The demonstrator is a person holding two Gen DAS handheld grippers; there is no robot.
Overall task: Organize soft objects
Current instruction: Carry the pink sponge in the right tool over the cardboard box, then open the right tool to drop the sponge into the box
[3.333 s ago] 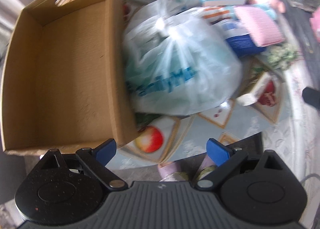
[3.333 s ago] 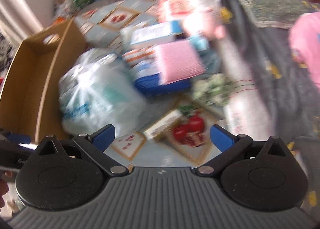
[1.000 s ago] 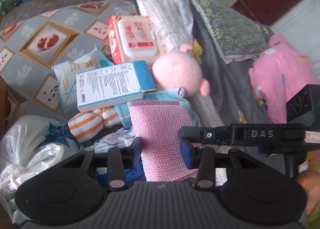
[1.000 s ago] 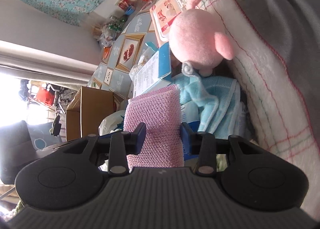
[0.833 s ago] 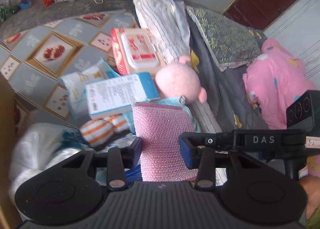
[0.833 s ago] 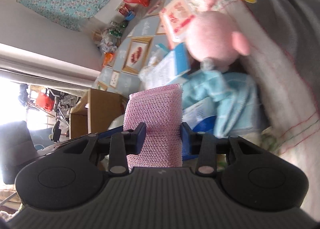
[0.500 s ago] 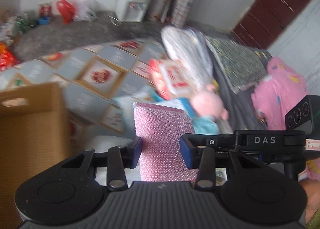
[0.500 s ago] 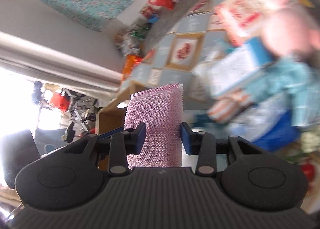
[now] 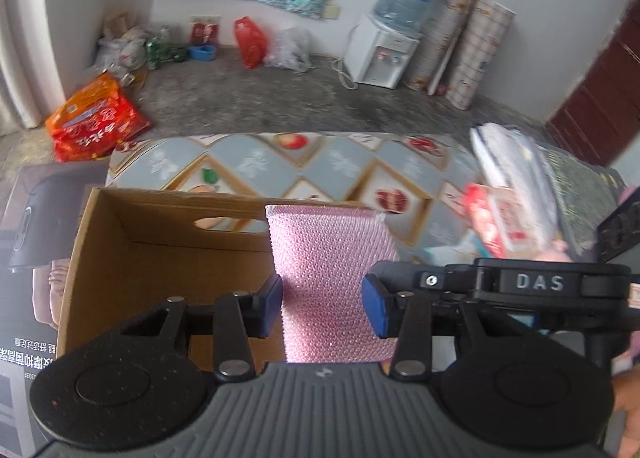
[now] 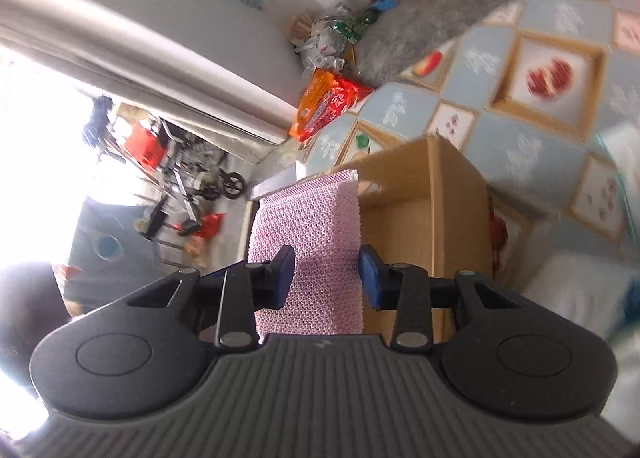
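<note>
Right now your left gripper eases apart around the pink sponge, your right gripper tightens on it, above the cardboard box

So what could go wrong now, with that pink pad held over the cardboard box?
1. The left hand-held gripper has its jaws opening around the pink mesh pad, so the right hand-held gripper may soon be the only grip, and the pad could droop or twist.
2. The pad hangs near a side wall of the cardboard box, not its middle. It might catch the rim or land on the patterned mat.
</note>
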